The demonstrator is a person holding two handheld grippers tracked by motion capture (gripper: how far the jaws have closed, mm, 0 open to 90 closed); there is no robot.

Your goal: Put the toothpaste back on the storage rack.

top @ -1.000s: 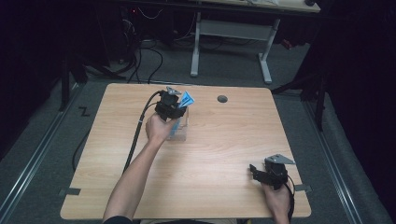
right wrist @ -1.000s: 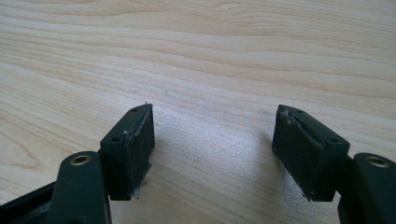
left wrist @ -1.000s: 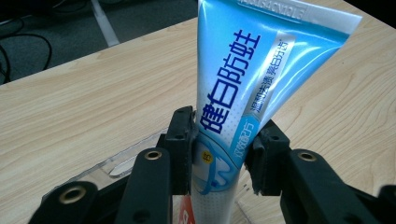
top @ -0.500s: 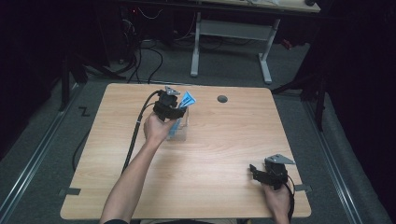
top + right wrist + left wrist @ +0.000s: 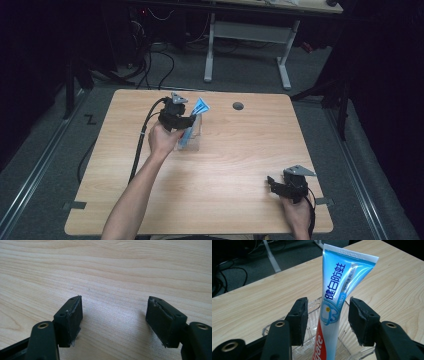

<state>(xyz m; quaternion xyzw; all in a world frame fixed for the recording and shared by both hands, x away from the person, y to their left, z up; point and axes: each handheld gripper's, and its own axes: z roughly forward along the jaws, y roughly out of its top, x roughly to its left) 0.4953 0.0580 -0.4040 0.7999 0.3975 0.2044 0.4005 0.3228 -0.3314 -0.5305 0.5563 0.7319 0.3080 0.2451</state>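
A blue and white toothpaste tube [image 5: 339, 290] stands crimped end up in a clear plastic holder [image 5: 312, 307]. In the high view the tube [image 5: 196, 116] leans in the holder [image 5: 193, 143] on the far left half of the table. My left gripper [image 5: 328, 310] straddles the tube. Its jaws have just been opening, and there is a gap between each pad and the tube. In the high view the left gripper [image 5: 185, 121] sits at the tube's left side. My right gripper [image 5: 274, 182] rests open at the near right of the table, with bare wood between its pads [image 5: 72, 315].
The wooden table [image 5: 240, 150] has a round cable hole [image 5: 238, 106] at the far side. The left gripper's cable [image 5: 142, 145] trails over the table's left part. Behind the table stands a white desk frame [image 5: 245, 35] on a dark floor.
The left hand and its gripper have edged slightly away from the tube. The tube still leans in the holder. The right hand has kept still.
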